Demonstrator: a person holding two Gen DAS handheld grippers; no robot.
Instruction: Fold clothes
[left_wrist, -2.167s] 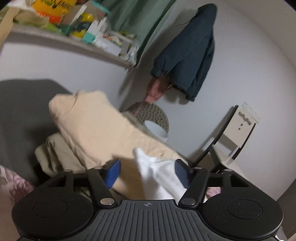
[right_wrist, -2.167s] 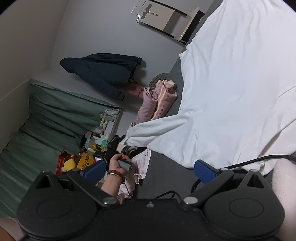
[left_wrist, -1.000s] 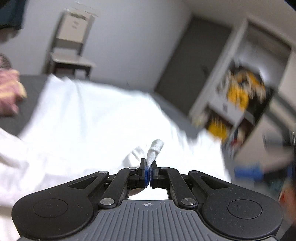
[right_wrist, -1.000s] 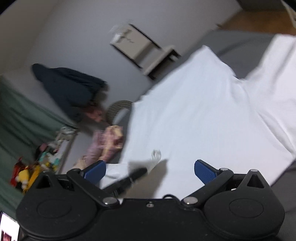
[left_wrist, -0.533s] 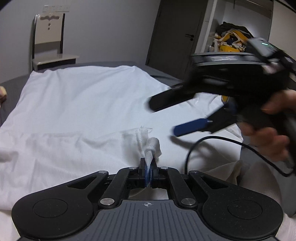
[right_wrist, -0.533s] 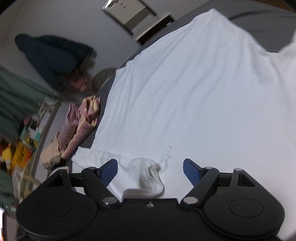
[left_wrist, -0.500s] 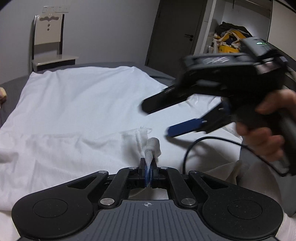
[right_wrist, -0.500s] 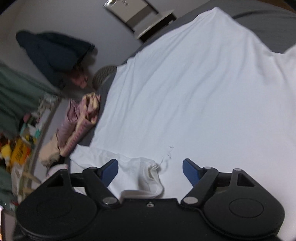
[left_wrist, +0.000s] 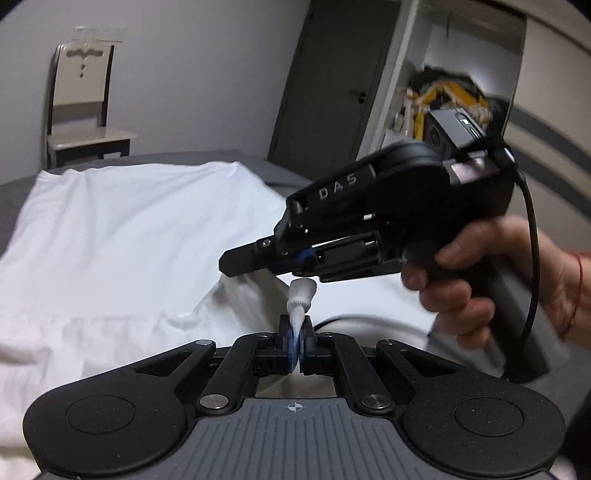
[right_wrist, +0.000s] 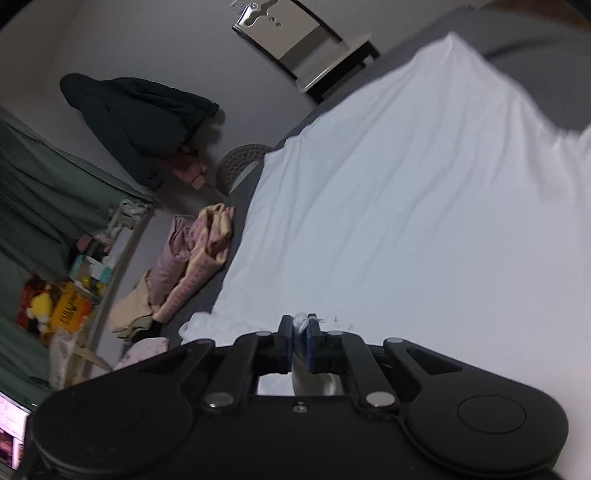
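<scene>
A large white garment (left_wrist: 122, 229) (right_wrist: 406, 206) lies spread over a grey bed. My left gripper (left_wrist: 295, 338) is shut on a bunched white edge of it, and a tuft of cloth sticks up between the pads. My right gripper (right_wrist: 300, 328) is shut on a white fold of the same garment. In the left wrist view the right gripper (left_wrist: 236, 263), held by a hand (left_wrist: 480, 280), hovers just above the tuft, fingers together.
A folded pink and beige pile (right_wrist: 192, 266) lies on the bed's left side. A chair (left_wrist: 79, 110) stands beyond the bed against the wall. A dark jacket (right_wrist: 140, 122) hangs on the wall, and a cluttered shelf (right_wrist: 59, 295) stands by a green curtain. A door (left_wrist: 332, 81) and an open closet (left_wrist: 443, 96) lie on the right.
The right gripper has gone from open to shut on the white fold beside the left gripper's hold. The left gripper has kept hold of the white cloth.
</scene>
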